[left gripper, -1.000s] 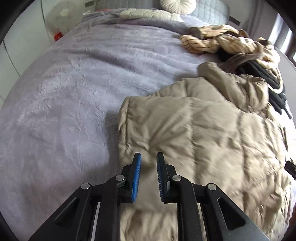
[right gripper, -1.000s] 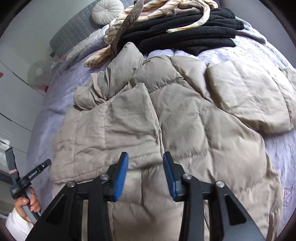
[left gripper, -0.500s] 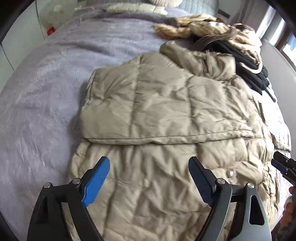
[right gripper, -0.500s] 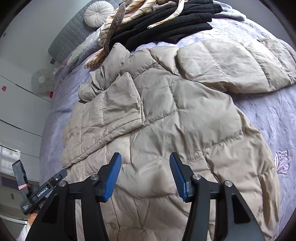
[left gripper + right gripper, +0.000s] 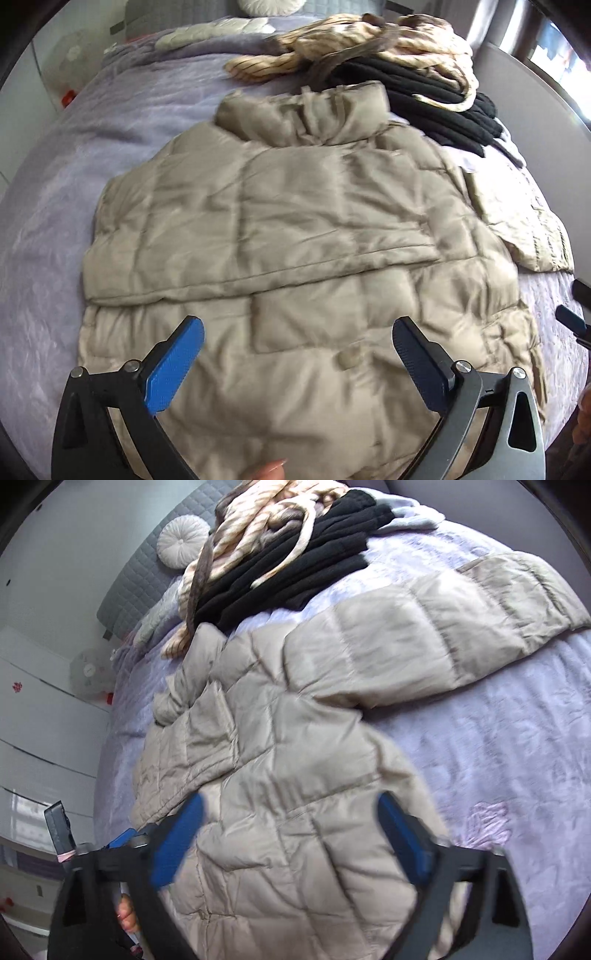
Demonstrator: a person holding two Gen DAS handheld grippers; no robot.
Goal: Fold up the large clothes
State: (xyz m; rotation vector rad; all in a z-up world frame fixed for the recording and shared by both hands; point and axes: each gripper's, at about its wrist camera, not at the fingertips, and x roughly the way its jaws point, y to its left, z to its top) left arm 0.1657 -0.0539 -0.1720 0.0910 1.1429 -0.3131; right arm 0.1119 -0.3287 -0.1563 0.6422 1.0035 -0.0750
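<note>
Both tongs hang over the beige puffer jacket with nothing between their blue pads. On the left tongs the jaws are spreading and already stand very wide, above the jacket's lower front near a round snap button. On the right tongs the jaws are likewise opening, wide apart and blurred, over the hem part of the jacket, touching no cloth.

That puffer jacket lies spread on a bed covered with a lilac blanket. One sleeve is folded across the chest, its edge running as a straight seam over the body. The other sleeve lies stretched out sideways on the blanket. The collar stands rumpled at the far end.

Beyond the collar sits a heap of other clothes: a black knitted garment with a cream striped garment thrown over it. A round white cushion leans on the grey quilted headboard. In the right wrist view the left tongs' frame shows at the lower left edge, with fingertips behind it.
</note>
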